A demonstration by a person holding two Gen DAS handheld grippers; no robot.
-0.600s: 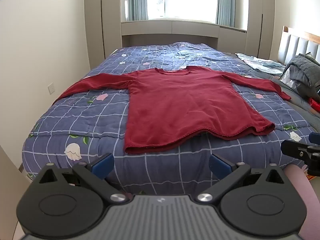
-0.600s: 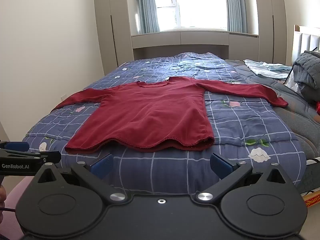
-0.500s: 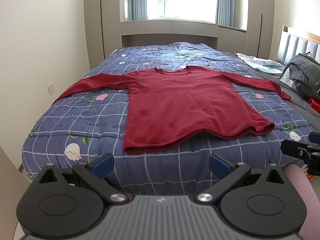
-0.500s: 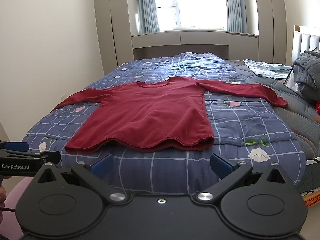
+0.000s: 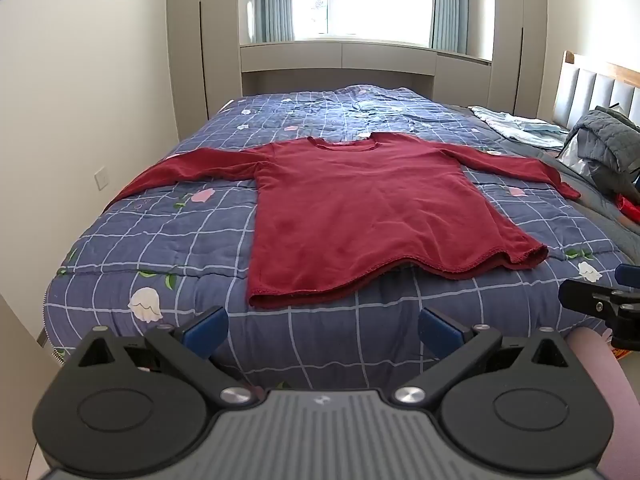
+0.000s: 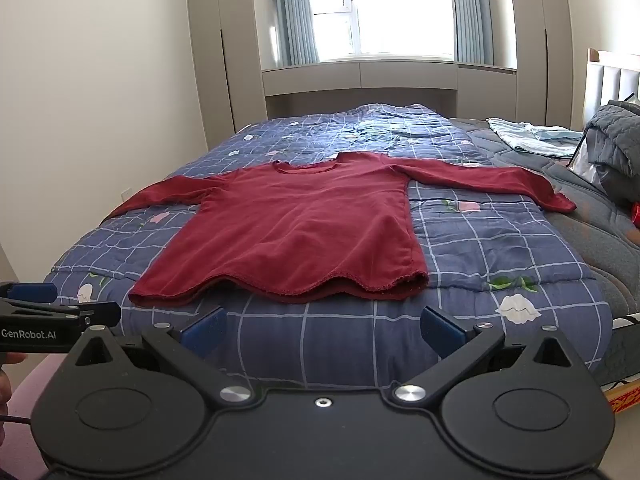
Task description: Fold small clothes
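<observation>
A dark red long-sleeved shirt (image 5: 368, 208) lies flat on the bed, front up, both sleeves spread out, hem towards me; it also shows in the right wrist view (image 6: 296, 232). My left gripper (image 5: 322, 330) is open and empty, held short of the bed's near edge below the hem. My right gripper (image 6: 322, 330) is open and empty too, at about the same distance. Each gripper shows at the edge of the other's view: the right one (image 5: 600, 304), the left one (image 6: 48, 312).
The bed has a blue checked quilt with flowers (image 5: 168, 240). A grey padded jacket (image 5: 608, 140) and pale blue cloth (image 5: 516, 124) lie at the right by the headboard. A wall stands left, wardrobes and a window behind.
</observation>
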